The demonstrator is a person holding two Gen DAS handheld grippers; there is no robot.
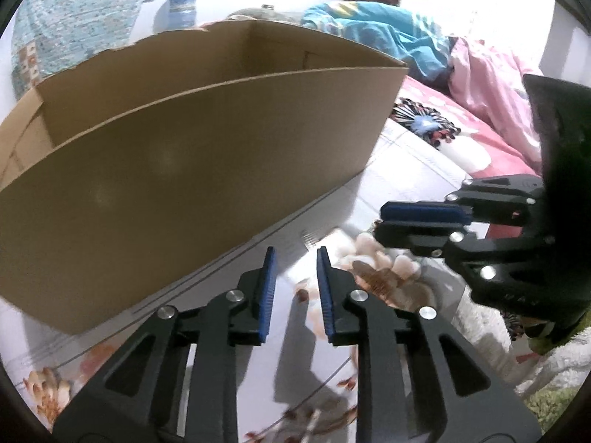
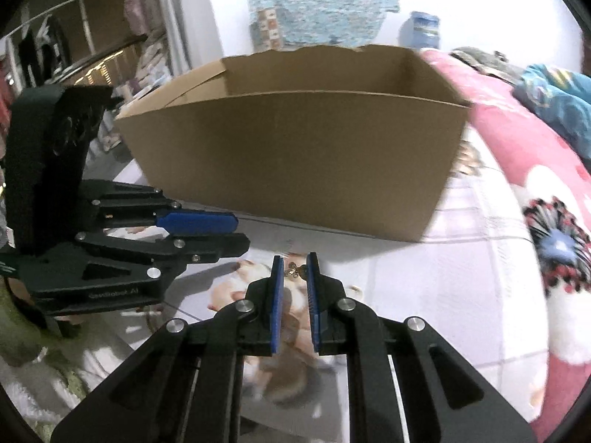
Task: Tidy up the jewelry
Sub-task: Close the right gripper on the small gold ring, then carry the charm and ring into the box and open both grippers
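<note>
Right tool [image 2: 294, 269] clamped on small gold jewelry piece [image 2: 294, 270] at pad tips, above bed [image 2: 480, 258] (floral sheet), near cardboard box [image 2: 295, 155]; left tool [image 1: 294, 258] apart, nothing between pads

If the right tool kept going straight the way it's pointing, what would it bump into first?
Probably the flowered bedsheet just ahead of it, since the right tool, pinching a small gold earring, tilts downward. The cardboard box stands a little beyond. Depth is hard to judge here.
</note>
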